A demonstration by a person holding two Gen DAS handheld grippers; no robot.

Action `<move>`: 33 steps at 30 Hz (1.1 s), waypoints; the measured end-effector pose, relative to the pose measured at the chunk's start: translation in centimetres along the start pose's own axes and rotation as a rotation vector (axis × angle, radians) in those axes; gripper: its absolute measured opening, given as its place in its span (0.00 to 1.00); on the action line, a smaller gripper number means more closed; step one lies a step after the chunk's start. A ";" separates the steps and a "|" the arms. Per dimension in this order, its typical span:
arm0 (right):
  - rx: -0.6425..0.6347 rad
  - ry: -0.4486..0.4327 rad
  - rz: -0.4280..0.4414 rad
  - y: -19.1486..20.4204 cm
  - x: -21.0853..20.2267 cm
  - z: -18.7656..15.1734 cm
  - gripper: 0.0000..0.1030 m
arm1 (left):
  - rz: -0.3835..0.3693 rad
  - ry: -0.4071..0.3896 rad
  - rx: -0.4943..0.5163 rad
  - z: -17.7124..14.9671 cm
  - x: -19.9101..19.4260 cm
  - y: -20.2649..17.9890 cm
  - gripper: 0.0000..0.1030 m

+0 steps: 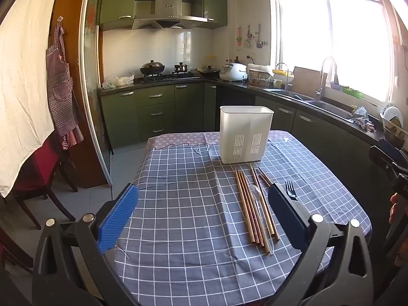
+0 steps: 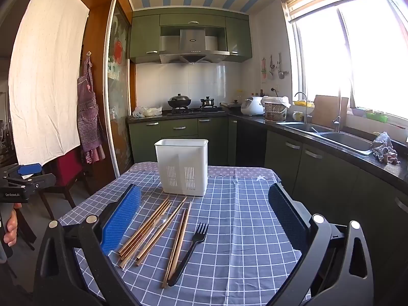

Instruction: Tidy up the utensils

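Nothing sorted: chopsticks (image 2: 155, 229), fork (image 2: 190, 250) and clear spoon (image 1: 257, 196) lie at 6 o'clock of my empty-looking holder (image 2: 182, 168); left gripper (image 1: 202, 213) and right gripper (image 2: 204, 216) both spread, holding nothing

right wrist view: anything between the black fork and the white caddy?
Only bare checked tablecloth lies between the black fork and the white caddy; the chopsticks lie left of that line. Right wrist view shows it.
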State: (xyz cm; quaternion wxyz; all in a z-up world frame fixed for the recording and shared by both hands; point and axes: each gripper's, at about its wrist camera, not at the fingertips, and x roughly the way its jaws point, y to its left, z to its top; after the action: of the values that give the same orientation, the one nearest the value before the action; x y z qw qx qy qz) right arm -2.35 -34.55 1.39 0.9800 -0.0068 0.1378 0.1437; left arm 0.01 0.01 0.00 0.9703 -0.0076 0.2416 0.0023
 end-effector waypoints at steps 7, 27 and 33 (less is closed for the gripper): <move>0.003 -0.002 -0.001 -0.3 -0.1 0.1 0.96 | 0.000 0.005 0.010 -0.2 -0.1 0.1 0.94; 0.000 -0.002 0.004 0.1 0.1 -0.2 0.96 | 0.003 0.007 0.020 -0.3 0.1 -0.2 0.94; -0.001 -0.002 0.006 0.2 0.1 -0.1 0.96 | 0.003 0.008 0.021 -0.4 0.0 -0.3 0.94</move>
State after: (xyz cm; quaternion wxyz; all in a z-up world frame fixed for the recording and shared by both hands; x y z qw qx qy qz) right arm -2.36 -34.38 1.25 0.9797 -0.0070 0.1368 0.1465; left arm -0.14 -0.34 -0.39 0.9694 0.0028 0.2455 0.0013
